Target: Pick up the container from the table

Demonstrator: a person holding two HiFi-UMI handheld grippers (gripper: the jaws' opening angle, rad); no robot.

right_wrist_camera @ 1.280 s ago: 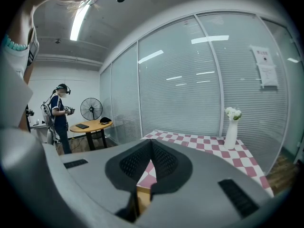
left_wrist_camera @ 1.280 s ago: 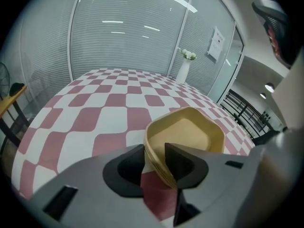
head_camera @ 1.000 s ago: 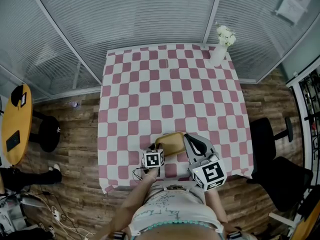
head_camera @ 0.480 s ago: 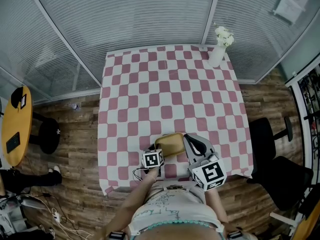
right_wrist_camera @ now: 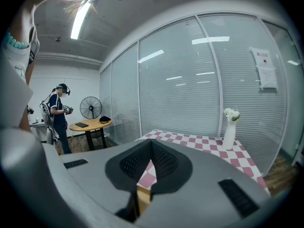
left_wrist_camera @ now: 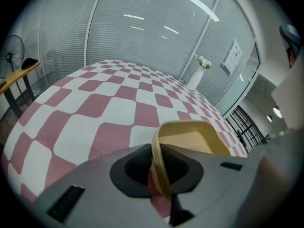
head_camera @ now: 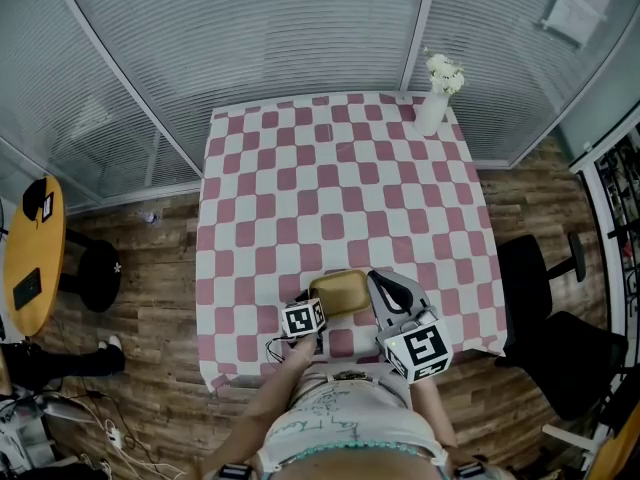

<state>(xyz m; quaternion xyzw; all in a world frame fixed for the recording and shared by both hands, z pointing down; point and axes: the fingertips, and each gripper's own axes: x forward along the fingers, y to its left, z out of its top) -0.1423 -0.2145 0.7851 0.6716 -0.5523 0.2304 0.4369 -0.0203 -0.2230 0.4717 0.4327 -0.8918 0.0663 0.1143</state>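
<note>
The left gripper (left_wrist_camera: 159, 171) has just been closing, and its jaws now pinch the near left wall of the tan container (head_camera: 340, 291). The container sits near the front edge of the checkered table (head_camera: 340, 168). Just right of the container, the right gripper (right_wrist_camera: 151, 145) has its jaws pressed together, empty. Far beyond the container stands a white vase of flowers (head_camera: 435, 108). To the container's right, off the table, is a black chair (head_camera: 540, 278).

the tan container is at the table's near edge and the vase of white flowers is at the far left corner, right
No, the vase is at the far right corner of the table, as the head view shows. The container is indeed at the near edge.
</note>
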